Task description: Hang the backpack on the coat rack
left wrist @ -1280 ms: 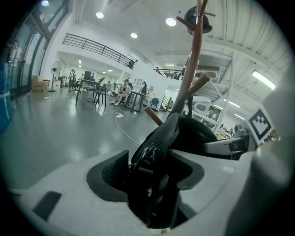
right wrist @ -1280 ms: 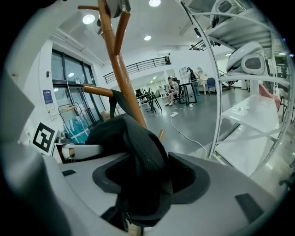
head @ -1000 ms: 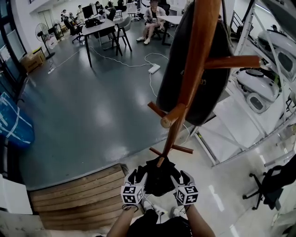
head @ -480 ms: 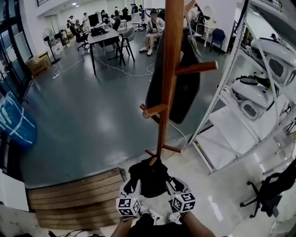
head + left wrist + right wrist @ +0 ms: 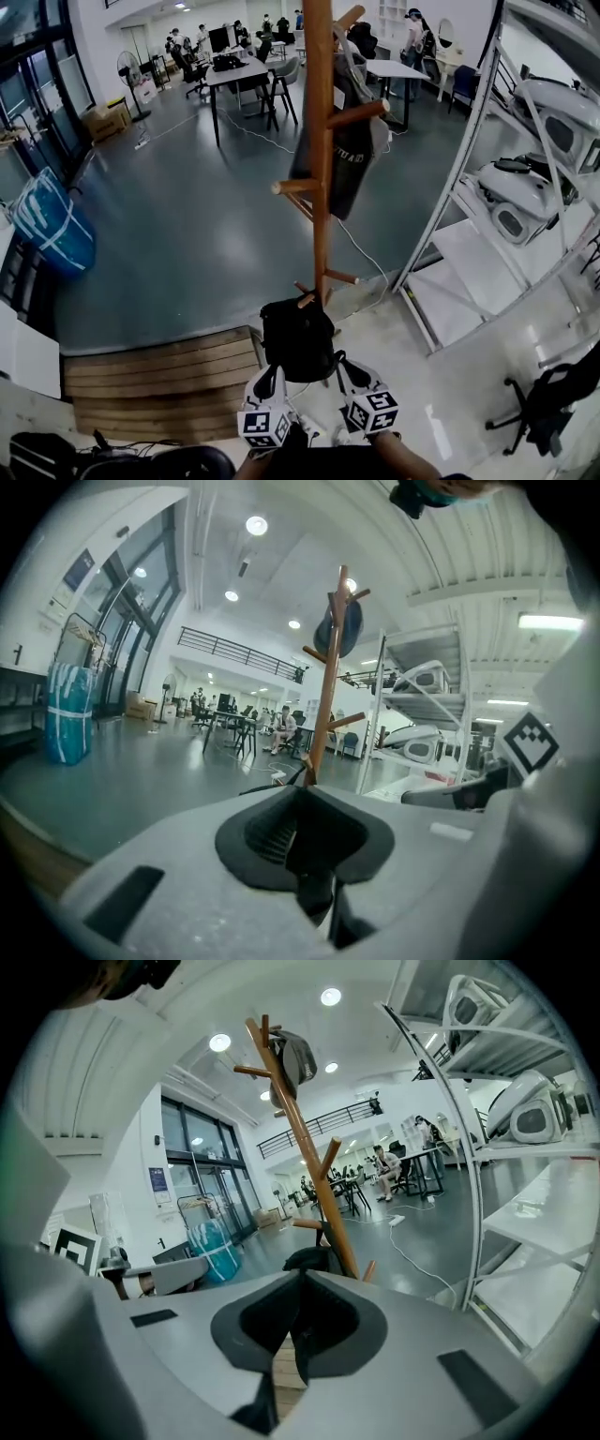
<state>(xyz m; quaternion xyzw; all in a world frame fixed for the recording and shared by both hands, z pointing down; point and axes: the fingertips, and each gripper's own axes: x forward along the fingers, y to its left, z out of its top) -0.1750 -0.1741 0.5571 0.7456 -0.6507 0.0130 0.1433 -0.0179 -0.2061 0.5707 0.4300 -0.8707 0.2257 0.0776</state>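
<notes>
By coat rack [image 5: 322,187] base — backpack [image 5: 298,337] hangs, long axis vert.; L tongs [image 5: 272,375], R tongs [image 5: 347,369] just clamped on.

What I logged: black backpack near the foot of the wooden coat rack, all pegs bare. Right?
Not all bare: in the head view a dark item hangs high on the wooden coat rack. The black backpack is near its foot.

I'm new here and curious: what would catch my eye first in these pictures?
The tall wooden coat rack stands at the centre, with a dark bag hung high on it. At its foot, a black fabric backpack is gripped by the left gripper and the right gripper, whose jaws have just been closing on it.
</notes>
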